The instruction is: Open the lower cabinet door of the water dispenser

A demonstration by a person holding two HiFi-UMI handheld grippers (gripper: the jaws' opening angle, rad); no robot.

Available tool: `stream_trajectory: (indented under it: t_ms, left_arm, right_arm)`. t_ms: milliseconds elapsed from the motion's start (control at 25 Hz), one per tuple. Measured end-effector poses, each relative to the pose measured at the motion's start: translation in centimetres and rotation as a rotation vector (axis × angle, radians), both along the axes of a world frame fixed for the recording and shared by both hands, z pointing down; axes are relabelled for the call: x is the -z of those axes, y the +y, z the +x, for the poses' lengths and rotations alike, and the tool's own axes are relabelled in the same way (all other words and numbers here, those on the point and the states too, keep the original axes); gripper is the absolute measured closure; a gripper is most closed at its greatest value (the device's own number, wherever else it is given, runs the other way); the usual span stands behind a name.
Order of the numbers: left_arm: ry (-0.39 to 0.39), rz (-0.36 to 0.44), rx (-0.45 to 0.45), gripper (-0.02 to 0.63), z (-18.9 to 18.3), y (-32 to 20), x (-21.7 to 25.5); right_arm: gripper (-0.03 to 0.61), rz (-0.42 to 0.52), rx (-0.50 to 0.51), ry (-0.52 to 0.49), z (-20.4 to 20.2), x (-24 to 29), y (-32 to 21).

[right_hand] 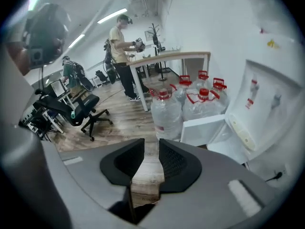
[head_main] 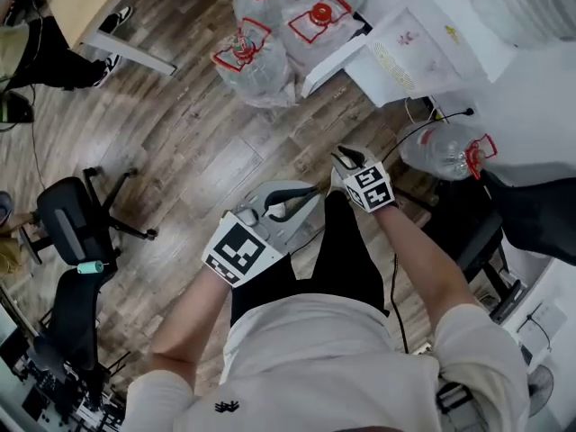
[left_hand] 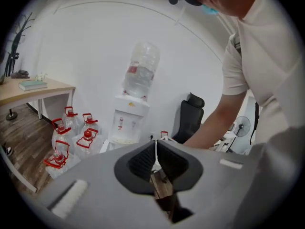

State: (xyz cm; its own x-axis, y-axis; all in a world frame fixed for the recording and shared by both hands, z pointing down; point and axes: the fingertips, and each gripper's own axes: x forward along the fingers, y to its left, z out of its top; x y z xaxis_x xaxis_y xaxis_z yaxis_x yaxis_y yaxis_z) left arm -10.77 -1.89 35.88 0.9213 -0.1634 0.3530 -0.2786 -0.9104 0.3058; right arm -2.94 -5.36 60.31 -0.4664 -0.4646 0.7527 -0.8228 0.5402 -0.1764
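Observation:
The white water dispenser [head_main: 423, 43] stands at the top right of the head view, and its lower cabinet door [head_main: 328, 66] is swung out towards the floor bottles. In the right gripper view the dispenser [right_hand: 267, 104] is at the right, with the open door [right_hand: 202, 128] below its tap panel. My right gripper [head_main: 345, 160] hangs above the floor, short of the dispenser; its jaws [right_hand: 151, 149] stand a little apart with nothing between them. My left gripper [head_main: 310, 194] is lower left of it, pads pressed together [left_hand: 156, 151] and empty. From there the dispenser [left_hand: 128, 118] shows far off, with a bottle [left_hand: 140, 73] on top.
Several big water bottles with red caps [head_main: 261, 52] stand left of the door. One more bottle [head_main: 445, 151] lies by a cable at the right. A black office chair [head_main: 76, 232] is at the left, another [head_main: 468, 223] at the right. A second person [right_hand: 121, 56] stands by a desk [right_hand: 176, 56].

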Motion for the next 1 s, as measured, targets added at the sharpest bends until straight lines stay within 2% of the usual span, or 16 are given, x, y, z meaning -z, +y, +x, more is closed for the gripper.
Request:
stream_trajectory:
  t_ms: [160, 320, 480, 800, 1000]
  left_arm:
    - [-0.022, 0.036, -0.054, 0.552, -1.5, 2.0, 2.9]
    - [-0.041, 0.052, -0.088, 0.552, -3.5, 3.6, 5.3]
    - [-0.069, 0.083, -0.119, 0.552, -4.8, 4.5, 6.8]
    - [-0.065, 0.056, -0.112, 0.552, -6.7, 6.4, 8.5]
    - [-0.039, 0.064, -0.132, 0.552, -6.8, 7.5, 9.7]
  right_arm:
    - [0.486, 0.086, -0.006, -0.041, -1.7, 9.1, 4.3]
    - [0.506, 0.170, -0.051, -0.071, -3.1, 17.3, 8.0]
    - [0.520, 0.259, -0.121, -0.084, -2.7, 23.8, 10.4]
    - [0.550, 0.375, -0.251, -0.101, -1.3, 31.5, 14.9]
    - [0.556, 0.435, -0.280, -0.115, -1.5, 34.2, 16.3]
